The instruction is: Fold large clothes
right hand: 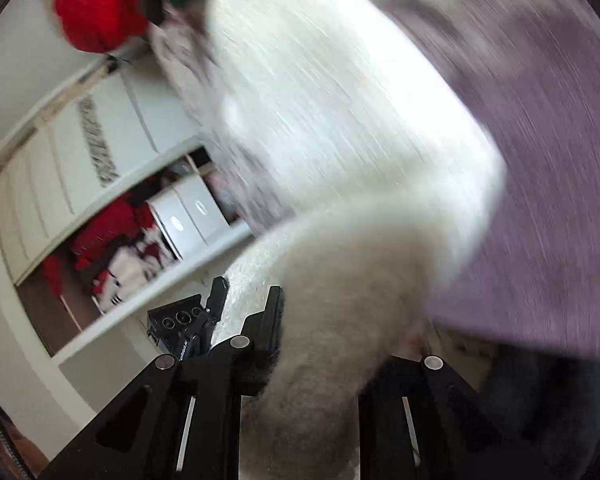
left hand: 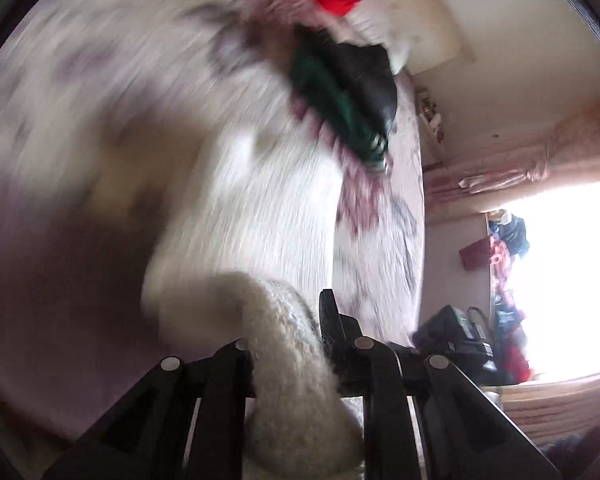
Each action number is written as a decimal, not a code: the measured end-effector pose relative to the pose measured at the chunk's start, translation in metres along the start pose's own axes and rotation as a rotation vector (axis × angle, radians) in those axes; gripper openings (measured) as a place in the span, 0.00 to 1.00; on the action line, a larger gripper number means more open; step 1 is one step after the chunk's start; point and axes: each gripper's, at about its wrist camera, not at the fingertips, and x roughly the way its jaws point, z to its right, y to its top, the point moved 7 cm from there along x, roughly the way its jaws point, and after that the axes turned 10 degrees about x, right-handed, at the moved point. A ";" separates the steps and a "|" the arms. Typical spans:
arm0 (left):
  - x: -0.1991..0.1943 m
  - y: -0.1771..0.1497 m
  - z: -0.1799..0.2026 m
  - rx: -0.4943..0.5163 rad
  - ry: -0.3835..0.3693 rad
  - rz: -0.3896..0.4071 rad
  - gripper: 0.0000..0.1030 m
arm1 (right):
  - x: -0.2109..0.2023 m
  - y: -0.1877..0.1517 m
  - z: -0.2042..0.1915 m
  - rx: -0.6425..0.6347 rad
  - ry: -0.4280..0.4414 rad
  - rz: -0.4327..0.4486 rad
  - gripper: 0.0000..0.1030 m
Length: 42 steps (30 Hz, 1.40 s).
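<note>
White fuzzy garment (left hand: pixel 252 208) | both jaws clamp it | wardrobe (right hand: pixel 112 184): red clothes (right hand: pixel 108 228)

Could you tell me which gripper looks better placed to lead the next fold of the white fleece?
Neither clearly. The left gripper and right gripper are both shut on the white fleece, which hangs between them over the bed. Motion blur hides the rest, so they likely move together.

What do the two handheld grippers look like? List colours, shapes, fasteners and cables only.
Both the left gripper and the right gripper are matte black with angular linkage bars carrying round silver pivot pins, slotted openings, and flat, narrow fingers. A dark braided cable runs along the right view's lower left edge. No sleeves or hands are visible.
</note>
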 end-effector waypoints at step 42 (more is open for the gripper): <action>0.123 0.066 -0.050 0.190 0.452 -0.124 0.17 | 0.015 0.174 -0.089 -0.428 -0.484 0.138 0.37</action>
